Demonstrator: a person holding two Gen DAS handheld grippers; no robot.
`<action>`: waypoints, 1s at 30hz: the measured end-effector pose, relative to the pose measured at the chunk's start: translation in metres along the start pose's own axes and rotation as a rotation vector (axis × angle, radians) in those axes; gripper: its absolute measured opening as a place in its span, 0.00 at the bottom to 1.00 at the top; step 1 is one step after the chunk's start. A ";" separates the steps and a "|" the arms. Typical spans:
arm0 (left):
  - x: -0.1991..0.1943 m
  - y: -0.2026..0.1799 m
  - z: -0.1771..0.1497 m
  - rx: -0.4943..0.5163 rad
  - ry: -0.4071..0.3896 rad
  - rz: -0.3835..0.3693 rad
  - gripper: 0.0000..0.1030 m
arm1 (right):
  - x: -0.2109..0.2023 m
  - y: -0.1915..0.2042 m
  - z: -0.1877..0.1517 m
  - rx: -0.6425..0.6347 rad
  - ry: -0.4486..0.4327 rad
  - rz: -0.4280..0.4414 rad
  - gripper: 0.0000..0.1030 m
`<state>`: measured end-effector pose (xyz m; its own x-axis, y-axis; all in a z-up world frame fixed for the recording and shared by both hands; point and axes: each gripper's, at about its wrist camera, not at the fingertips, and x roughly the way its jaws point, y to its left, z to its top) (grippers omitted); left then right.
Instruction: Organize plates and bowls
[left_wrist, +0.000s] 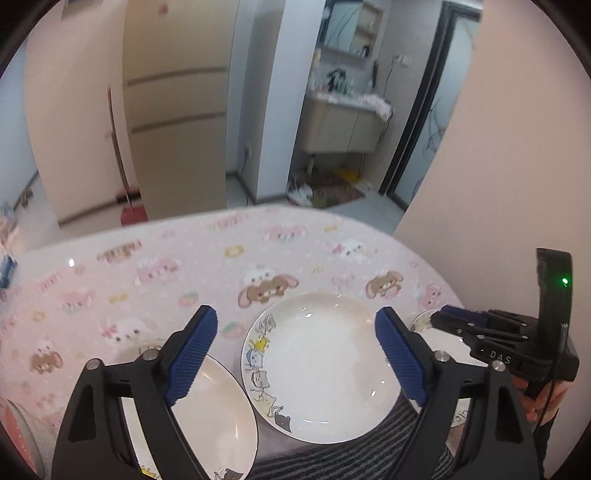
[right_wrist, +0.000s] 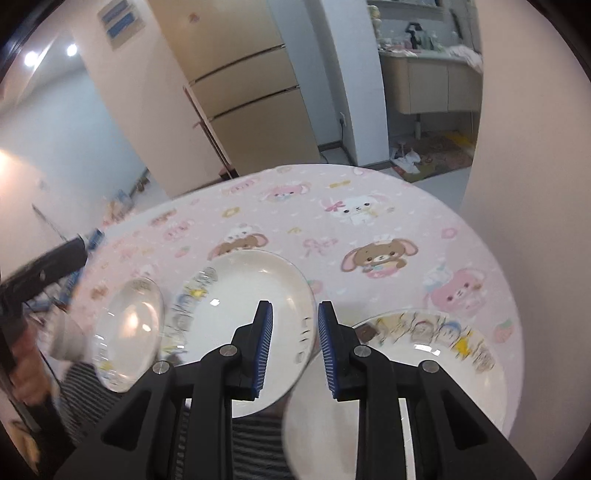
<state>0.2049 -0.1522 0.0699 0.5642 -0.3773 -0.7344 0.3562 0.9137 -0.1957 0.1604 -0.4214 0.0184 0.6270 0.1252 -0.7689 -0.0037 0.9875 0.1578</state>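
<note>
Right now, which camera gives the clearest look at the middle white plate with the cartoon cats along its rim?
The left wrist view: the middle white cat-print plate lies sharp and nearly whole between the open left gripper. In the right wrist view the same plate is motion-blurred, and the right gripper covers its near part.

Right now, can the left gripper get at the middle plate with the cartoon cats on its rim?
Probably yes. The left gripper is open wide with the middle plate lying between its fingers' line of sight, nothing on top of it. The right gripper is off to the side over another plate.
</note>
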 end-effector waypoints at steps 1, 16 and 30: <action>0.011 0.003 0.003 -0.008 0.029 -0.001 0.78 | 0.002 0.000 0.002 -0.012 -0.015 -0.014 0.26; 0.109 0.046 -0.020 -0.006 0.234 -0.035 0.54 | 0.084 -0.015 0.002 0.018 0.273 0.155 0.26; 0.149 0.062 -0.039 -0.082 0.372 -0.139 0.22 | 0.121 -0.013 -0.006 0.032 0.385 0.307 0.26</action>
<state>0.2818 -0.1461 -0.0764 0.2013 -0.4314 -0.8794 0.3410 0.8725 -0.3499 0.2312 -0.4184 -0.0806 0.2677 0.4420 -0.8561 -0.1150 0.8969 0.4271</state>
